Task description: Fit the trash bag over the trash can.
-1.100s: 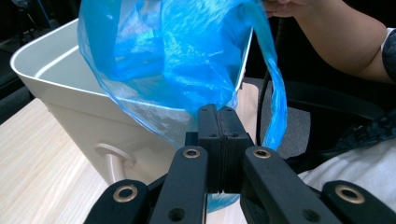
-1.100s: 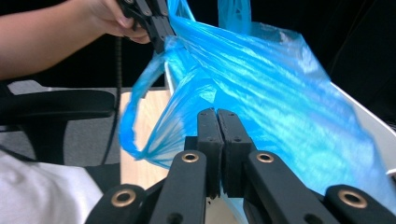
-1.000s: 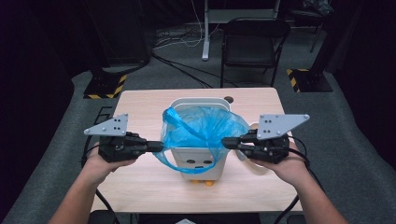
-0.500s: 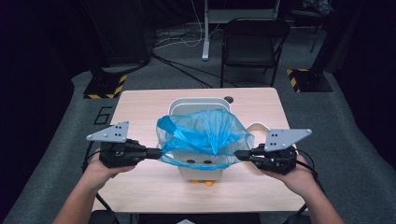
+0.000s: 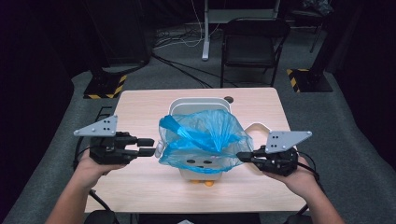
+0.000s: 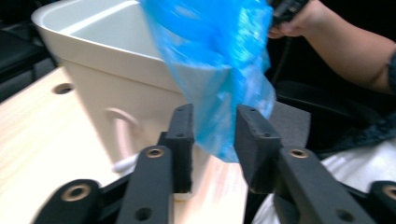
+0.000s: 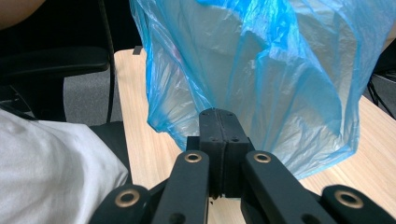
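Observation:
A blue plastic bag [image 5: 201, 140] is draped over the front of a white bin [image 5: 198, 105] on the wooden table [image 5: 140, 107]. My left gripper [image 5: 149, 147] is level at the bag's left side. Its jaws have just been opening and stand apart. In the left gripper view the bag's edge [image 6: 210, 46] hangs loose between the left gripper's [image 6: 212, 116] pads without being pressed, next to the bin wall [image 6: 107, 60]. My right gripper [image 5: 240, 156] is shut on the bag's right edge, and the bag [image 7: 261, 70] fans out from the right gripper's [image 7: 218, 114] closed tips.
A black folding chair [image 5: 252, 46] stands beyond the table's far edge. Hazard-striped stand bases [image 5: 105, 86] sit on the floor at both far corners. A white curved piece [image 5: 261, 128] lies right of the bin. A small orange part [image 5: 205, 183] shows under the bin's front.
Both grippers came down and drew the bag lower over the bin's front. The left jaws opened and let go of the bag's left edge. The right stays clamped.

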Tool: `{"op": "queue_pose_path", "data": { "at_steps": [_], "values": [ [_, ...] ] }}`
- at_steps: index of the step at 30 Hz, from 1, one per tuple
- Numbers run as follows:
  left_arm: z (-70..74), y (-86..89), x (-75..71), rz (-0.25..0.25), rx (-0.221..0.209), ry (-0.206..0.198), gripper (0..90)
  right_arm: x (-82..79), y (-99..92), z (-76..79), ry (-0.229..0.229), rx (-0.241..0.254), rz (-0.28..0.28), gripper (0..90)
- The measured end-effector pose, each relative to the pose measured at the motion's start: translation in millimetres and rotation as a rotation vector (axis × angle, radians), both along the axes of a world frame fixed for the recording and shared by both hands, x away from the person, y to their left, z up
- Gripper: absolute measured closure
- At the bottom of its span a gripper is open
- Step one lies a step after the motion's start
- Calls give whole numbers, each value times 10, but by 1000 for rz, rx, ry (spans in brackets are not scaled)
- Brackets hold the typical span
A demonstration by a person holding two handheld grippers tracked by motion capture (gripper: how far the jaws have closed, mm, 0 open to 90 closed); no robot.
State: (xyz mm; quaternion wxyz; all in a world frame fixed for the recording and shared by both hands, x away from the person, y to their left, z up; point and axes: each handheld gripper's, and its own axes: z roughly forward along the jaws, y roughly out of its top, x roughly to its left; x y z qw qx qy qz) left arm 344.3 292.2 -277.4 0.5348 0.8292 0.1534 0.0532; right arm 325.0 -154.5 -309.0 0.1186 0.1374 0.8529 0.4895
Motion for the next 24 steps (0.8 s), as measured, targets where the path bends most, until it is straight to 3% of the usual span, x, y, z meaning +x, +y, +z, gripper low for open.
{"op": "queue_pose_path", "data": {
  "at_steps": [3,7,14,15,20,24],
  "values": [
    [107,1,63,30,-7,-1,590,-10,1,2,1,2,0,900],
    [180,-65,172,69,23,-8,519,-14,8,1,-2,0,4,900],
    [245,-227,374,60,-19,20,449,-13,18,-8,-1,1,12,900],
    [255,-251,389,45,-21,16,480,-18,17,-10,-2,2,12,900],
    [317,-330,440,34,1,-41,828,-36,-2,-15,1,7,15,900],
    [374,-306,530,74,-12,-48,889,-47,-29,-27,5,1,15,900]
  ]
}}
